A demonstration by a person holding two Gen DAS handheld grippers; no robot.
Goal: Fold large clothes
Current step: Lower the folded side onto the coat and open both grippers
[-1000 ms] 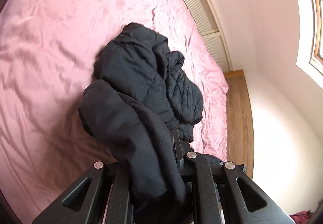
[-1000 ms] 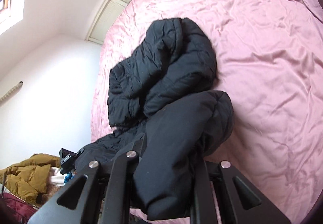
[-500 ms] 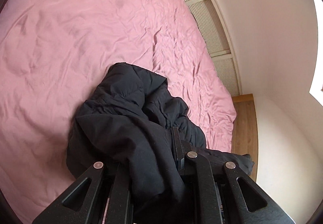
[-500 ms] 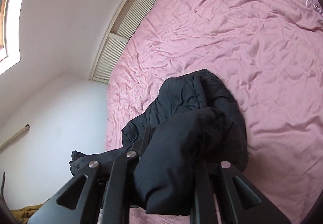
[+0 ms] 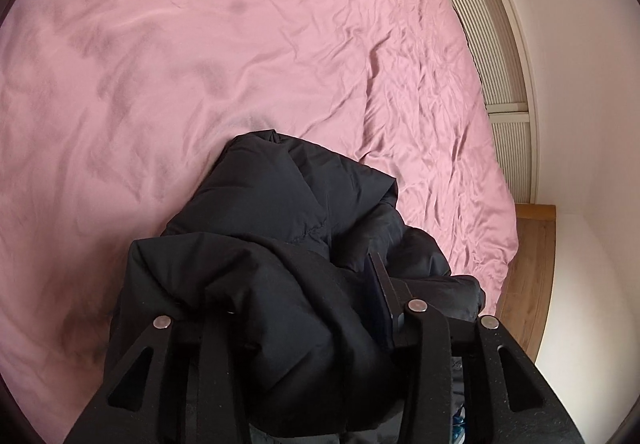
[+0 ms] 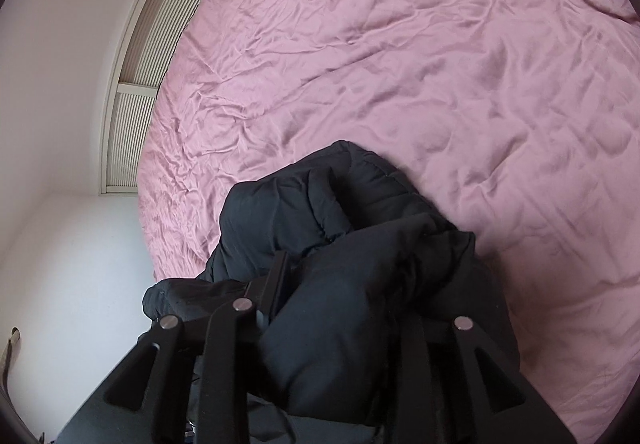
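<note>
Pink bedsheet (image 5: 200,64) is overlain by a bunched black jacket (image 5: 280,228), long axis running up-frame; spreading jaws of both grippers are filled with its fabric, grip unclear.

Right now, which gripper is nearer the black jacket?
Neither: left gripper and right gripper each have the jacket bunched between jaws that have just been opening.

Matte black angular left gripper (image 5: 296,308) and right gripper (image 6: 344,304) linkages, round silver pivot screws.
</note>
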